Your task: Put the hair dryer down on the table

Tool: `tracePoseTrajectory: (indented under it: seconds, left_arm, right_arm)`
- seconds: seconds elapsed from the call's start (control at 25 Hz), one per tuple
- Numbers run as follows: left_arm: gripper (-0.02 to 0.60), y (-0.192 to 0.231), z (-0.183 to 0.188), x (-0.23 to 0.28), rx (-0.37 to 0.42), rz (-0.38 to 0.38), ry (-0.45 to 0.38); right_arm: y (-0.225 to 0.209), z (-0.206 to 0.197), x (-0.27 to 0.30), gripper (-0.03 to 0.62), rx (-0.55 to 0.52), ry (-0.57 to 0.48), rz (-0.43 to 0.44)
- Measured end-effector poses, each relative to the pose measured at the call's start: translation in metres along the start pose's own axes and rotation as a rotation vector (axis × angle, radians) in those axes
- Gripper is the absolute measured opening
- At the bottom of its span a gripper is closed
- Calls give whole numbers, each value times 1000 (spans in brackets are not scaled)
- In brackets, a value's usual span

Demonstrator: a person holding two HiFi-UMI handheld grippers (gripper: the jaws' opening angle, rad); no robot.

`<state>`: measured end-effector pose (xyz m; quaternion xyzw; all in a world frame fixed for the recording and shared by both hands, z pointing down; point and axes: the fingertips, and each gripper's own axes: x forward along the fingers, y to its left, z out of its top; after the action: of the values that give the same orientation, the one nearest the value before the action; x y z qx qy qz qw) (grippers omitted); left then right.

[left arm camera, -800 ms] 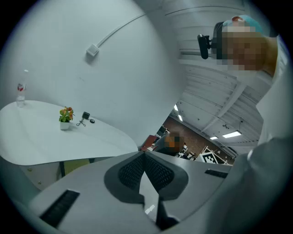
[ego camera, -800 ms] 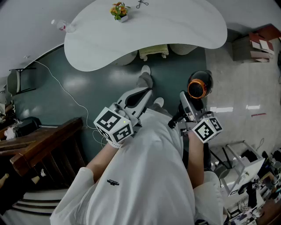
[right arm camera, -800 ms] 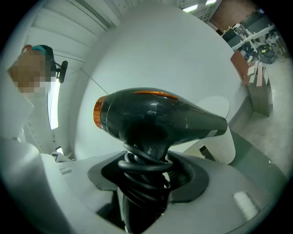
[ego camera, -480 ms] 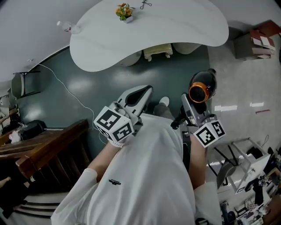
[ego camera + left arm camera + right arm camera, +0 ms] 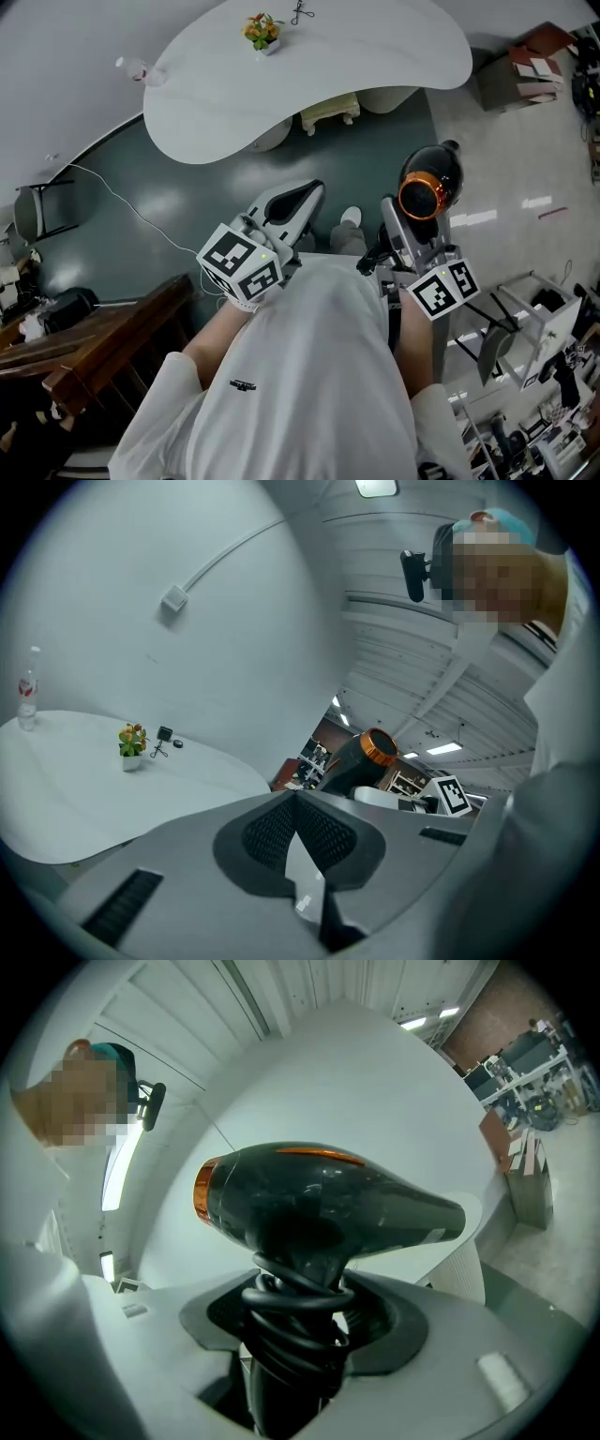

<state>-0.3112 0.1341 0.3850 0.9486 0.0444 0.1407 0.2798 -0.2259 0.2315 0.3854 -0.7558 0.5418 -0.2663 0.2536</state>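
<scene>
Gripping hard, the right gripper (image 5: 298,1335) has its fingers (image 5: 211,1314) spread wide around the hair dryer (image 5: 319,1206). They are pinching its handle, which is wound in coils of black cord (image 5: 295,1297). The dryer's black body sits just past those fingertips and crosswise to them, orange ring (image 5: 202,1190) out to one side, tapered end to the other. It's up in the air, folks, resting on nothing but that grip!

Over to the left gripper (image 5: 292,799): its fingers (image 5: 258,832) are pressed together at the tips with nothing between them. The dryer shows just beyond them and to their right.

From the head view, both grippers are held out in front of the person's white shirt (image 5: 300,375). A shoe (image 5: 351,217) sits between the two sets of fingers, down on the dark green floor (image 5: 187,187). A thin white cable (image 5: 131,202) trails across that floor, off to the left of the left fingertips.

Further out, well beyond both pairs of fingertips, lies the curved white table (image 5: 375,66), and the dryer is well short of it. On the far part of its top are a little potted plant (image 5: 260,28) and a small dark stand (image 5: 300,10) just beside it. A clear bottle (image 5: 139,68) stands out at the left end.
</scene>
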Motion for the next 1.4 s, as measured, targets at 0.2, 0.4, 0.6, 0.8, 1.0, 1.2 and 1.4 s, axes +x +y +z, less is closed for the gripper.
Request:
tracePoseTrajectory:
  seconds: [0.2,0.4,0.6,0.8,1.0,1.2,1.4]
  left_arm:
    - [9,7,-1,-18,-5,3,-8]
    - [9,-2,3,-13,5,16,-45]
    - [9,-22,-5,3,0,27,-60]
    - [9,-52,-14,31,14,28,-44]
    - [9,-68,-17,54,46,65,-56]
    - [9,-80,-25,72,38,97,-75]
    - [9,-91,-35,80,22,116,-55]
  right_arm:
    - [18,-5,0,279,10,-4,7]
    - [14,8,-9,281,53,-10,22]
    - [6,26,-26,279,28,-26,73]
    - [-15,45,-45,281,6,-25,92]
    - [-39,61,-59,281,26,-30,125]
    - [-61,73,-65,281,24,-16,148]
    - [-66,79,-70,281,57,-16,179]
